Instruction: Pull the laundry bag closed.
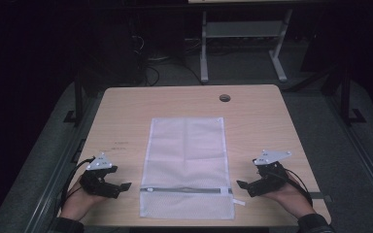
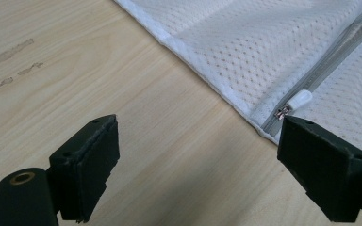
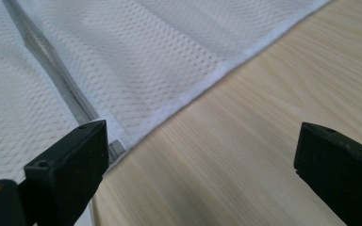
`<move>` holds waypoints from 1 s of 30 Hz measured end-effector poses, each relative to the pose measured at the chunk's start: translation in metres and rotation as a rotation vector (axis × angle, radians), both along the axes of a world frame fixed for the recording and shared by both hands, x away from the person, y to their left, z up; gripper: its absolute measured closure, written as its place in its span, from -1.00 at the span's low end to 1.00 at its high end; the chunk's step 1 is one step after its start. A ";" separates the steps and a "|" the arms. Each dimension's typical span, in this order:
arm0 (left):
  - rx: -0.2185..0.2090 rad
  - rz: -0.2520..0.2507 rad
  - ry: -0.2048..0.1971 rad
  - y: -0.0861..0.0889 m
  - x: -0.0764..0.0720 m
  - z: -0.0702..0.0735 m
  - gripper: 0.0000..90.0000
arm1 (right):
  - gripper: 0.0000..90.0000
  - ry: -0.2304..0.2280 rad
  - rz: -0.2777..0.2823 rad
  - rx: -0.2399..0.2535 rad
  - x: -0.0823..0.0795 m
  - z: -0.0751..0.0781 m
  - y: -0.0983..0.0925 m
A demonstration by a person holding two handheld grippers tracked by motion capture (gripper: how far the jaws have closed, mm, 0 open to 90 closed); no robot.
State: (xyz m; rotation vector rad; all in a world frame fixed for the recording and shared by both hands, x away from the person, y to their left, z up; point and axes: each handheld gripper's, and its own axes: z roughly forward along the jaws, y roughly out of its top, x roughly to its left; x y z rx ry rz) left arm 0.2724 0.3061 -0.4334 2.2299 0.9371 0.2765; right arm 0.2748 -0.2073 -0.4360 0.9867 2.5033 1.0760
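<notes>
A: Item: white mesh bag (image 1: 186, 165), flat, mid-table (image 1: 272, 116), zip (image 1: 184, 190) across near end. Left gripper (image 1: 122, 187) just beside bag's left edge, right gripper (image 1: 243, 185) just beside its right; both w/ jaws spread, holding nothing.

B: Likely step: the zip. Pin bag's right end of zip w/ right, pinch puller w/ left, draw level.

A: Puller (image 2: 300, 100): left gripper view has it at bag's left hem; too small from high view.

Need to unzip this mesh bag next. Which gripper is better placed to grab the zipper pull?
Left, probably. The zipper pull sits at the zipper's left end, just ahead of the open left gripper. The right gripper, also open, faces the mesh bag's opposite edge.
</notes>
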 end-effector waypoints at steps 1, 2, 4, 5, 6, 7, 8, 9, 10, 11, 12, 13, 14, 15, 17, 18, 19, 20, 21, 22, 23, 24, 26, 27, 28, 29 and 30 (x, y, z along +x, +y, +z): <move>0.000 0.001 0.001 0.000 0.000 0.000 -0.72 | -0.93 0.000 0.009 0.003 0.000 0.000 0.002; 0.000 0.001 0.000 0.000 -0.001 0.000 -0.72 | -0.93 0.002 0.018 0.003 0.000 0.001 0.004; 0.002 0.000 0.000 0.000 -0.002 0.000 -0.72 | -0.93 0.002 0.027 0.005 0.000 0.001 0.006; 0.005 0.001 0.003 0.001 -0.003 0.000 -0.72 | -0.92 0.005 0.045 0.007 0.001 0.002 0.011; 0.005 0.001 0.003 0.001 -0.003 0.000 -0.72 | -0.92 0.005 0.056 0.006 0.002 0.002 0.014; 0.003 0.003 0.001 0.003 -0.003 0.000 -0.72 | -0.92 0.004 0.066 0.008 0.002 0.002 0.016; 0.003 0.003 0.001 0.003 -0.003 0.000 -0.72 | -0.92 0.004 0.066 0.008 0.002 0.002 0.016; 0.002 0.004 0.000 0.003 -0.003 0.000 -0.72 | -0.92 0.006 0.084 0.007 0.003 0.003 0.022; 0.001 0.004 0.000 0.003 -0.003 0.000 -0.72 | -0.92 0.006 0.084 0.007 0.003 0.003 0.022; -0.002 0.005 0.000 0.002 -0.003 0.000 -0.72 | -0.91 0.003 0.102 0.008 0.003 0.004 0.028; -0.002 0.002 0.000 0.002 -0.002 0.000 -0.72 | -0.91 0.004 0.109 0.014 0.003 0.004 0.030; 0.000 -0.002 0.000 0.002 -0.002 0.000 -0.72 | -0.91 0.006 0.117 0.019 0.003 0.005 0.032; 0.003 -0.006 0.002 0.001 -0.002 0.000 -0.72 | -0.91 0.006 0.117 0.019 0.003 0.005 0.032; 0.004 -0.008 0.003 0.001 -0.002 0.000 -0.72 | -0.91 0.005 0.130 0.024 0.004 0.005 0.037; 0.001 -0.008 0.003 0.000 -0.002 0.000 -0.71 | -0.90 0.001 0.140 0.028 0.004 0.006 0.040; 0.001 -0.008 0.003 0.000 -0.002 0.000 -0.72 | -0.90 0.001 0.140 0.028 0.004 0.006 0.040; 0.002 -0.010 0.002 0.000 -0.002 0.000 -0.72 | -0.90 0.001 0.148 0.032 0.004 0.006 0.042; 0.004 -0.013 0.000 0.000 -0.002 0.001 -0.72 | -0.90 0.001 0.151 0.037 0.004 0.007 0.044; 0.005 -0.014 0.000 -0.001 -0.002 0.001 -0.72 | -0.90 0.003 0.157 0.037 0.004 0.007 0.045; 0.005 -0.015 0.001 -0.001 -0.002 0.000 -0.71 | -0.89 0.003 0.163 0.039 0.005 0.007 0.047; 0.007 -0.015 0.002 -0.001 -0.002 0.000 -0.71 | -0.89 0.002 0.175 0.045 0.005 0.008 0.051; 0.007 -0.015 0.002 -0.001 -0.002 0.000 -0.71 | -0.89 0.002 0.175 0.045 0.005 0.008 0.051; 0.007 -0.013 0.003 -0.001 -0.001 0.000 -0.71 | -0.87 0.003 0.190 0.055 0.006 0.009 0.056; 0.003 -0.012 0.002 -0.002 -0.001 0.001 -0.71 | -0.87 0.006 0.195 0.057 0.006 0.010 0.058; 0.003 -0.012 0.002 -0.002 -0.001 0.001 -0.71 | -0.87 0.006 0.195 0.057 0.006 0.010 0.058; 0.007 -0.016 0.002 -0.003 -0.001 0.001 -0.71 | -0.85 0.007 0.210 0.052 0.006 0.010 0.062; 0.006 -0.017 0.001 -0.004 -0.002 0.001 -0.71 | -0.85 0.007 0.210 0.052 0.006 0.010 0.062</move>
